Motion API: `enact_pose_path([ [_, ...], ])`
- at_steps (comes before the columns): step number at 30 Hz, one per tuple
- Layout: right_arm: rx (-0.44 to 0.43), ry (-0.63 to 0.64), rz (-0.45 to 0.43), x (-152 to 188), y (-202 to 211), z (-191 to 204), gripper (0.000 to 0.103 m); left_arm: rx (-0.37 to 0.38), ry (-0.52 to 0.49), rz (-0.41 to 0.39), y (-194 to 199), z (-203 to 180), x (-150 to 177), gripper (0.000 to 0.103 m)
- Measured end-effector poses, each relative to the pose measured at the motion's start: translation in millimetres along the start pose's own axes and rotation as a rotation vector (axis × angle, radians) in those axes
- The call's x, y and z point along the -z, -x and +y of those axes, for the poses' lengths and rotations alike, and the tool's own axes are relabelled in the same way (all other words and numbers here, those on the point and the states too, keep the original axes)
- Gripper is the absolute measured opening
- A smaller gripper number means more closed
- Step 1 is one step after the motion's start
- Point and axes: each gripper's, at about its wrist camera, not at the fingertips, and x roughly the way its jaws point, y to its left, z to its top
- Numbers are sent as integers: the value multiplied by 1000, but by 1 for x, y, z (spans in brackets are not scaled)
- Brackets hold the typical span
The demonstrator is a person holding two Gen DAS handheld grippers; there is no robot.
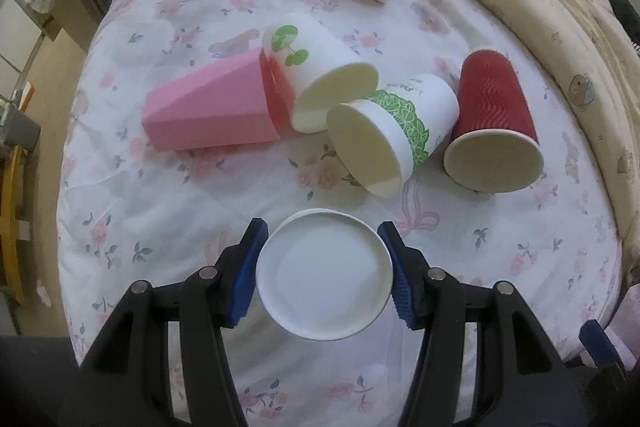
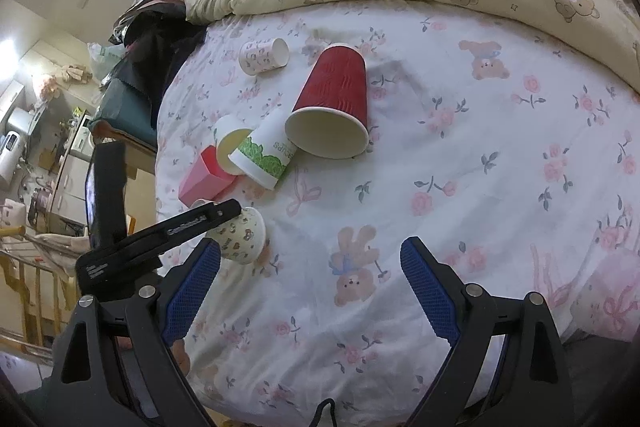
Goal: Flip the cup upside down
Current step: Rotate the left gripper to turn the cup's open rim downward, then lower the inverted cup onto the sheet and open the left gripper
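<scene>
The left gripper pinches a small patterned paper cup over the floral bedsheet, base towards its camera, axis running along the fingers; the right gripper hangs nearby, spread wide and empty

Soft, even daylight lit my bedsheet; shadows were faint, and both fisheye views bent and darkened at the edges.
</scene>
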Motion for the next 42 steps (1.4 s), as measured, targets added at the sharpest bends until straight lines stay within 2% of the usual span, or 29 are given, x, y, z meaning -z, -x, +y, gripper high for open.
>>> enact_pose_path([
  [2,-6,-6,2,0,1,-1,94,-5,-22,17,-8,-5,0,53],
  [6,-24,-6,34,1,-4,0,94,7,5,56,-22,-3,3,53],
  [18,-23,0,44,1,-7,2,94,2,-38,40,-20,-4,5,54],
  [19,-21,2,44,2,-7,2,94,-4,-52,39,-20,-6,6,59],
  [20,-18,5,43,2,-7,3,94,-16,-64,38,-19,-7,6,71],
  [22,-15,9,43,2,-7,4,94,-12,-75,18,-16,-9,6,86],
  [26,-10,23,37,3,-7,6,94,-45,-91,-41,1,-7,7,87],
  [32,-18,44,8,4,-1,10,94,-21,-45,-134,42,14,10,87],
  [35,-13,69,-17,5,4,16,94,2,-37,-214,75,29,19,88],
  [36,-9,101,-34,6,7,22,94,1,-33,-240,84,35,22,89],
  [38,-3,148,-57,9,10,32,94,2,-30,-278,99,45,29,101],
  [42,-5,236,-111,16,19,52,99,8,-38,-351,131,65,50,102],
])
